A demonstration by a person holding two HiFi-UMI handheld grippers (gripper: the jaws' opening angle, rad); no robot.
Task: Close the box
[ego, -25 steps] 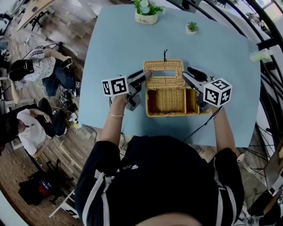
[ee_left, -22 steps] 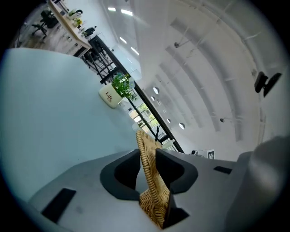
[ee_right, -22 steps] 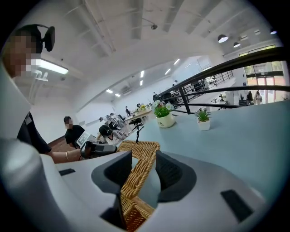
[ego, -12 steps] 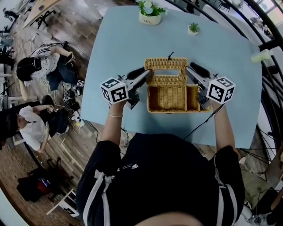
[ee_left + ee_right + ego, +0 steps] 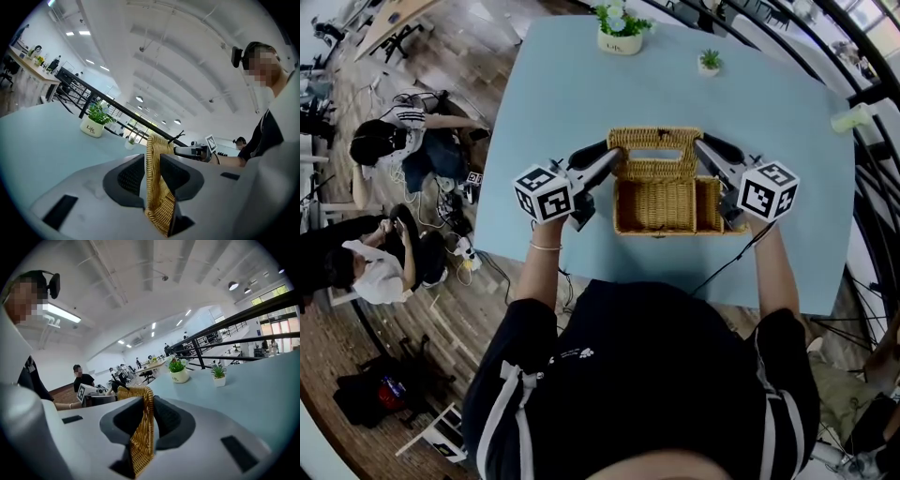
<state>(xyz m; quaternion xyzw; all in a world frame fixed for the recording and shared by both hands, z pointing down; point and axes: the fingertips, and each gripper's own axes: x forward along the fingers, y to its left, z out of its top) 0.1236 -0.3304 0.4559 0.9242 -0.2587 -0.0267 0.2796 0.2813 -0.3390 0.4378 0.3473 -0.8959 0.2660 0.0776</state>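
Observation:
A wicker box (image 5: 664,208) stands open on the blue table (image 5: 572,103), its inside bare. Its lid (image 5: 654,155) is tipped up at the far side. My left gripper (image 5: 609,161) grips the lid's left edge; the jaws have just been closing, and in the left gripper view the pads (image 5: 174,172) press on the wicker lid (image 5: 157,192). My right gripper (image 5: 705,152) holds the lid's right edge, and in the right gripper view the woven edge (image 5: 143,437) is pinched between its pads (image 5: 164,416).
A white pot with flowers (image 5: 621,30) and a small potted plant (image 5: 709,60) stand at the table's far side. People sit on the wooden floor (image 5: 384,150) left of the table. A black railing (image 5: 872,84) runs along the right.
Both grippers have risen with the lid, which stands more upright. The left gripper has rolled, so the table looks level in its view, and its pads have closed onto the wicker.

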